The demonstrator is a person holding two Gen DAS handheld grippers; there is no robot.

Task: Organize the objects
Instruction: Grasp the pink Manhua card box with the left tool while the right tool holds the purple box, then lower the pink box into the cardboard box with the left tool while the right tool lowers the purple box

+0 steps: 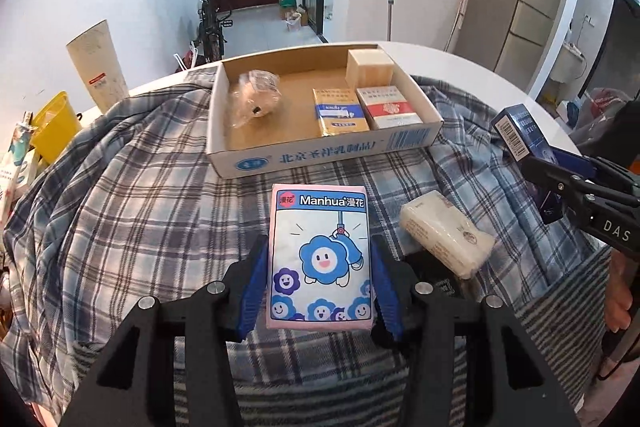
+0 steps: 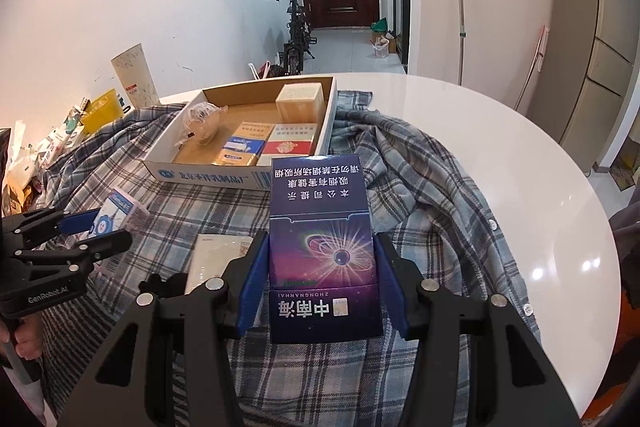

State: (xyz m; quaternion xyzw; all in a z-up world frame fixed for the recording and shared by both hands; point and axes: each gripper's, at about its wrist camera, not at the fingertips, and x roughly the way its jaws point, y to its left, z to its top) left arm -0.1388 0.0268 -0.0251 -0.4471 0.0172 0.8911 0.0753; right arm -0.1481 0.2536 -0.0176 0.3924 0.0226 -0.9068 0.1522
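Note:
My left gripper (image 1: 320, 267) is shut on a pink Manhua tissue pack (image 1: 320, 251), held above the plaid shirt in front of the cardboard box (image 1: 320, 155). My right gripper (image 2: 322, 267) is shut on a dark blue cigarette carton (image 2: 322, 255), also in front of the box (image 2: 208, 177). The box holds a wrapped bun (image 1: 256, 97), a yellow-blue pack (image 1: 340, 111), a red-white pack (image 1: 388, 107) and a beige block (image 1: 368, 67). A white tissue pack (image 1: 446, 233) lies on the shirt between the grippers.
A plaid shirt (image 1: 120, 219) covers a round white table (image 2: 500, 155). A black object (image 1: 432, 267) lies beside the white pack. Yellow bin (image 1: 52, 127) and clutter stand left of the table. A bicycle (image 2: 298, 27) stands behind by the door.

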